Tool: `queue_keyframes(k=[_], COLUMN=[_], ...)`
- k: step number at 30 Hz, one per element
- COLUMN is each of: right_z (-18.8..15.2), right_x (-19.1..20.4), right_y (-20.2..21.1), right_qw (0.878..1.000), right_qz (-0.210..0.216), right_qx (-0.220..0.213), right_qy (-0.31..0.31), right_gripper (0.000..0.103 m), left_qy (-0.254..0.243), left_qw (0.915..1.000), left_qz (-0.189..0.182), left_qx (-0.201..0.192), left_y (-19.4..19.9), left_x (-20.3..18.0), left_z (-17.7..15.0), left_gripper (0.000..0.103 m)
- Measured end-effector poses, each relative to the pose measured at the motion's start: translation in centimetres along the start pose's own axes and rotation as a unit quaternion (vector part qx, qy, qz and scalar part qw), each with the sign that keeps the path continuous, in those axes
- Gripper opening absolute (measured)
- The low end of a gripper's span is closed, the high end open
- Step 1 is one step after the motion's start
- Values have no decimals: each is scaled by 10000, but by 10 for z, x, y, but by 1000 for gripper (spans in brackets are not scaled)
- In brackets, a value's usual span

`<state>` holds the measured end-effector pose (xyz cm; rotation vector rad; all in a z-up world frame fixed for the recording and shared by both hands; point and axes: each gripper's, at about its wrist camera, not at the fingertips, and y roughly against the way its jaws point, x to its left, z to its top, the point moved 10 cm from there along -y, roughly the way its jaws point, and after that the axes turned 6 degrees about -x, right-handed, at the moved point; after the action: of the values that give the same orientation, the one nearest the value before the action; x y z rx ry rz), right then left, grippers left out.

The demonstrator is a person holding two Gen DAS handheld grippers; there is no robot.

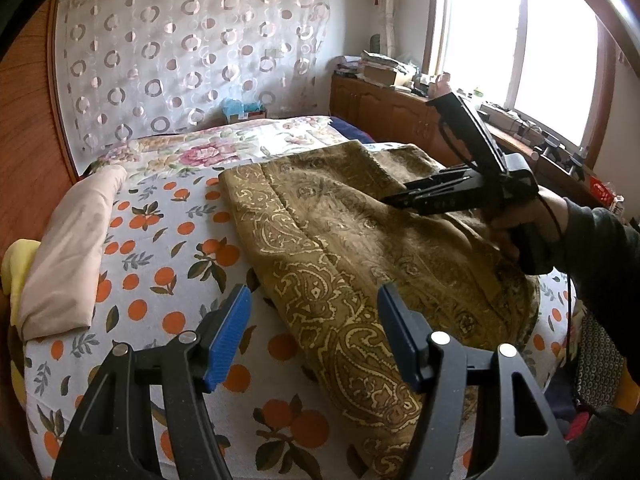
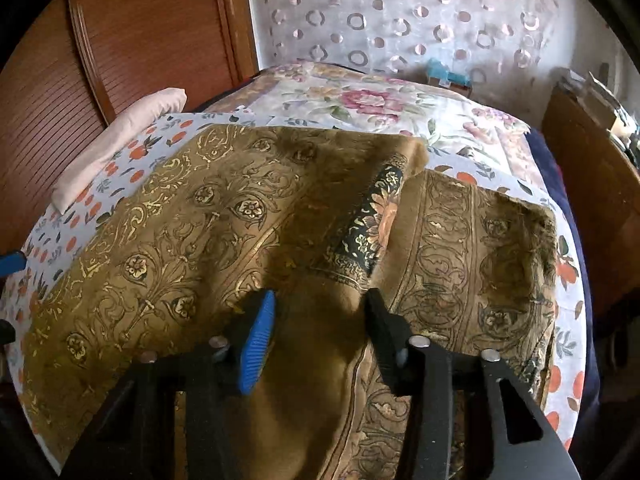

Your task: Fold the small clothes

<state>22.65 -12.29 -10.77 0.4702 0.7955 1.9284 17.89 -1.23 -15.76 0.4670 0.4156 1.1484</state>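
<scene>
Our left gripper [image 1: 314, 334] hangs open over the bed's [image 1: 168, 248] near edge, beside the brown paisley garment [image 1: 340, 248] spread mid-bed. Our right gripper [image 2: 320, 320] — jaws apart, holding nothing — rests above a raised fold; we should pinch both layers and carry them evenly across.

Bed cover: a white sheet printed with oranges and green leaves [image 1: 160, 248] is spread over the bed.
Far bedding: a pale quilt with pink floral print [image 1: 224, 148] is laid beyond the sheet.
Left edge: a folded beige-pink cloth [image 1: 68, 256] is set along the sheet's side, beside a wooden panel [image 2: 132, 28].
Wall: a sheer white curtain with ring patterns [image 1: 180, 52] is hung behind the bed.
Right side: a brown wooden cabinet [image 1: 384, 108] is piled with clutter below a bright window [image 1: 520, 52].
</scene>
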Motion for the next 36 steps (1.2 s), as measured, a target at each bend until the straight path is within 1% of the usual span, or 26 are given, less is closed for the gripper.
queue_keyframes(k=[2,4,7,9,12,15,16,17,18,20,22,23,26,30,32,34,36], right_z=[0,7,13,17,18,16,16,15,14,14,19,22,30,33,32,30,21], right_x=[-7,-10,-8,-6,-4,1,3,7,7,4,-1,-3,-13,-34,-39,-41,-28], right_y=[2,5,2,-3,-5,-8,-7,-5,-1,5,16,22,36,50,51,49,36], right_qw=[9999,9996,9993,9992,9991,9993,9995,9997,9997,9994,9986,9982,9971,9961,9952,9949,9973], right_qz=[-79,-192,-129,-168,-319,-248,-184,-69,36,-30,-136,-105,-248,-410,-544,-589,-331], right_qx=[45,53,-20,-43,-77,-126,-174,-223,-231,-333,-514,-590,-715,-778,-813,-802,-615], right_qy=[-138,-208,-355,-348,-282,-248,-186,-110,-93,-41,-21,-54,2,-53,-66,-148,-229], right_gripper=[35,35,41,46,47,47,36,7,4,2,2,2,1,1,2,2,2], left_qy=[11,21,22,18,35,44,55,66,82,99,111,122,127,115,97,82,80], left_qw=[10000,10000,10000,10000,10000,10000,10000,10000,10000,9999,9999,9999,9999,9999,9999,9998,9998], left_qz=[-2,-9,-22,-29,-41,-32,-32,-31,-29,-29,-30,-31,-58,-108,-136,-171,-170], left_qx=[-19,-24,-18,-5,7,12,19,22,24,28,32,32,42,24,30,48,51], left_y=[1,2,1,2,2,2,3,2,2,2,2,3,2,3,2,0,-1], left_x=[0,0,1,-1,-2,-3,-3,-3,-2,-2,-2,-3,-5,-9,-12,-16,-19], left_z=[1,0,0,-2,-3,-4,-5,-5,-6,-7,-8,-8,-8,-6,-6,-6,-6], left_gripper=[66,66,66,66,66,66,66,66,66,66,66,66,66,66,66,66,66])
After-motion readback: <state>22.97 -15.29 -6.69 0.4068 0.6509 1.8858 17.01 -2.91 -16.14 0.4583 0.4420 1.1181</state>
